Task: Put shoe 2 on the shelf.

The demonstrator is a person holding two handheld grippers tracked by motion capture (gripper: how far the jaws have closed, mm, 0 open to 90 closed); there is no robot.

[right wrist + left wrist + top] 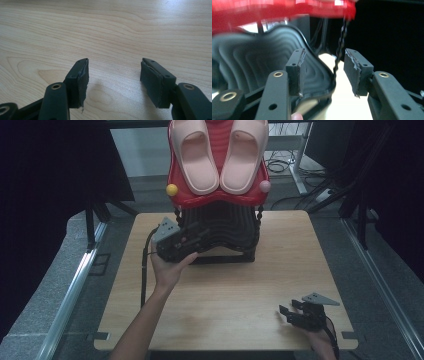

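The left hand-held gripper (192, 239) is at the lower black shelf (227, 227) of the two-tier shoe rack, jaws spread. In the left gripper view its left pad (298, 72) overlaps the shelf's wavy front edge (322, 72); contact cannot be told (the frame is blurred). The red upper shelf (182, 195) carries a pair of pink slippers (197, 157). The right hand-held gripper (287, 312) rests low near the bench (240, 290) front right corner, jaws spread over bare wood, with open bench between the two.

2 slippers (197, 157) – 2 trays (220, 195)
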